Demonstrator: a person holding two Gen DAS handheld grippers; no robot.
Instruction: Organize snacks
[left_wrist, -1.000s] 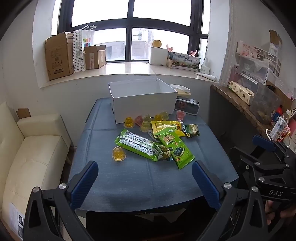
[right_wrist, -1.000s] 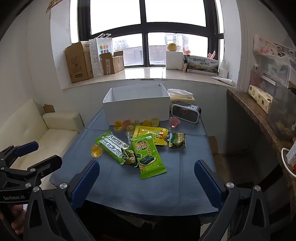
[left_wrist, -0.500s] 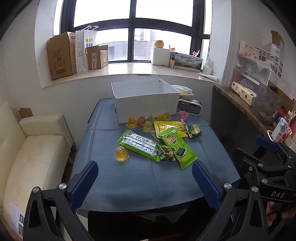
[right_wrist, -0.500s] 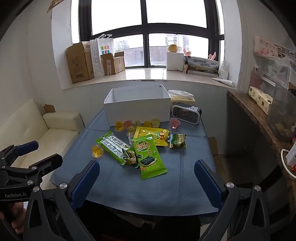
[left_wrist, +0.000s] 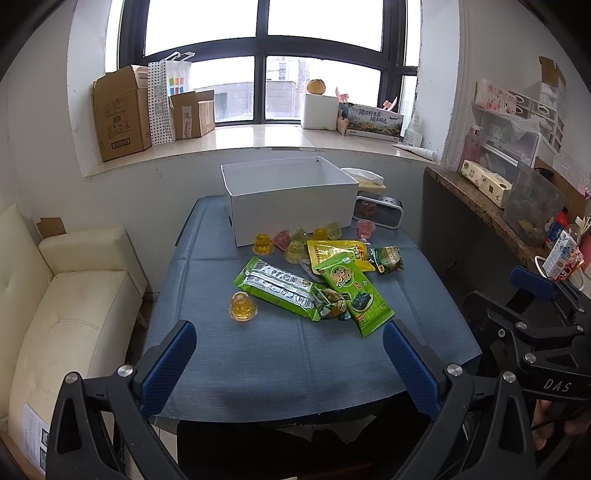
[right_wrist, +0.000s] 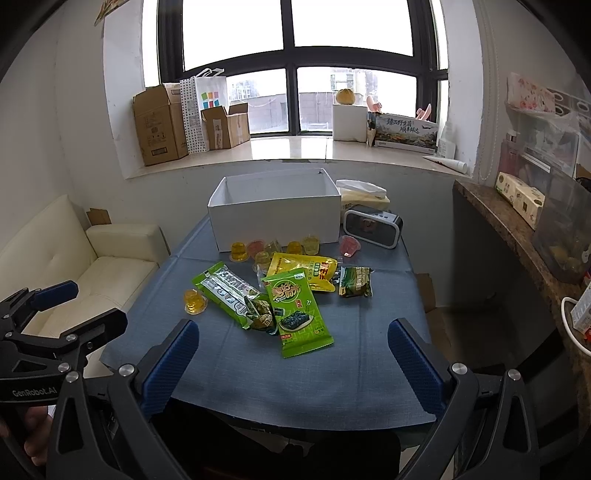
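Blue surface (left_wrist: 295, 354) carries snacks (left_wrist: 332, 284) before a white box (left_wrist: 291, 206); both claws, left (left_wrist: 288, 365) and right (right_wrist: 291, 362), gape empty.

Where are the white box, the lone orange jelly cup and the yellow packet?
white box (right_wrist: 275, 219), right wrist view, front wall
orange jelly cup (right_wrist: 194, 301), right wrist view, top
yellow packet (left_wrist: 338, 251), left wrist view, middle

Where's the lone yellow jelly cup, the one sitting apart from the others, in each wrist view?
Left wrist view: lone yellow jelly cup, centre-left, just left of the long green packet.
Right wrist view: same cup, left of centre, beside that packet's left edge.
Shared landmark: white box at the table's far end.
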